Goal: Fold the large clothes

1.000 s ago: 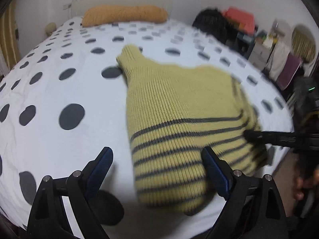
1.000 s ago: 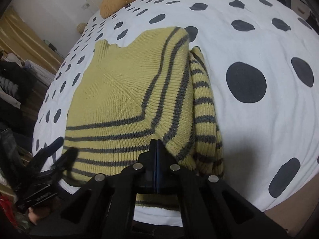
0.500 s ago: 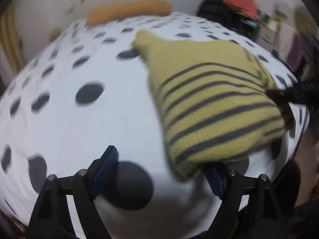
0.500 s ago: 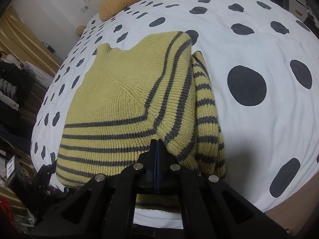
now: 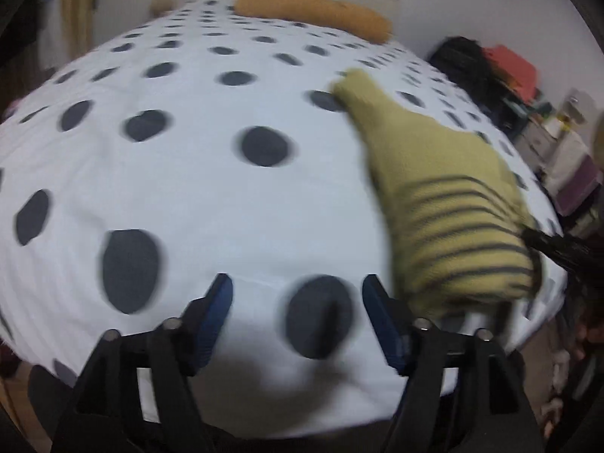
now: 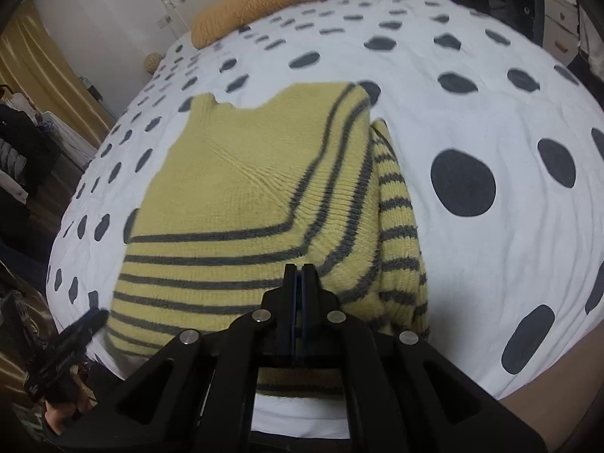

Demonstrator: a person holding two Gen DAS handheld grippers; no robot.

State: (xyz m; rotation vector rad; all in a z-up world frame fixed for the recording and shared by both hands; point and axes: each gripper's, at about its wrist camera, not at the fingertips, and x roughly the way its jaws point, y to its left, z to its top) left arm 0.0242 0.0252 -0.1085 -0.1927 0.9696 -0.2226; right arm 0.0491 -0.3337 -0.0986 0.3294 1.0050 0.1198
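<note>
Leftward swings my left hand-held gripper [image 5: 298, 313], jaws narrowing on nothing; right hand-held gripper [image 6: 301, 275] pressed together over the yellow striped knit sweater [image 6: 245, 204] on the polka-dot bed [image 6: 472, 113]. Snagging could undo the fold.

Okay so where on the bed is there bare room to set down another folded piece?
Free: the spotted cover right of the sweater, and the stretch between it and the orange pillow. Crowded: the near edge, where the sweater lies.
</note>
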